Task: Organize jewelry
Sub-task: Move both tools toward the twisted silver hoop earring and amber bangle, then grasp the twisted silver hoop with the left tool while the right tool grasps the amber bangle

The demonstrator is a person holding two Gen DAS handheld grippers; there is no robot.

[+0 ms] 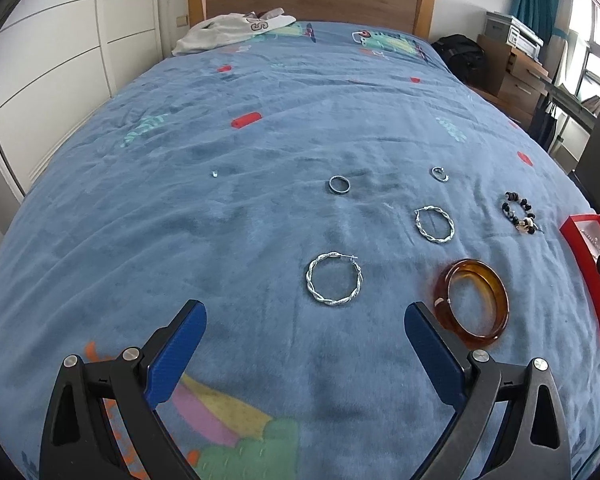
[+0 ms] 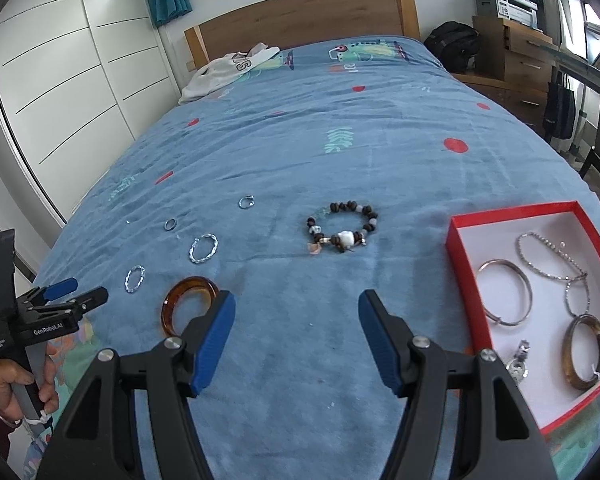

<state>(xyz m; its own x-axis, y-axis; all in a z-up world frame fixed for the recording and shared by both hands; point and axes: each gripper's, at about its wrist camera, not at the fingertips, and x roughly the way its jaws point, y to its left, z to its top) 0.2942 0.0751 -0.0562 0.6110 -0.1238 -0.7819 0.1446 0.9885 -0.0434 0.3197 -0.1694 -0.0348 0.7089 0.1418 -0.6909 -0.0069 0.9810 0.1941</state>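
Blue bedspread (image 1: 260, 220), amber bangle (image 1: 474, 302) beside left tongs (image 1: 305, 318)

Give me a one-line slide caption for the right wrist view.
Open right tool above a blue bedspread, beaded bracelet ahead, red box of bangles at right.

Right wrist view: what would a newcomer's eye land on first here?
The red box at the right, white inside, already holds bangles and a chain. On the blue bedspread, the beaded bracelet lies in the middle. The amber bangle sits by the right tool's open left finger.
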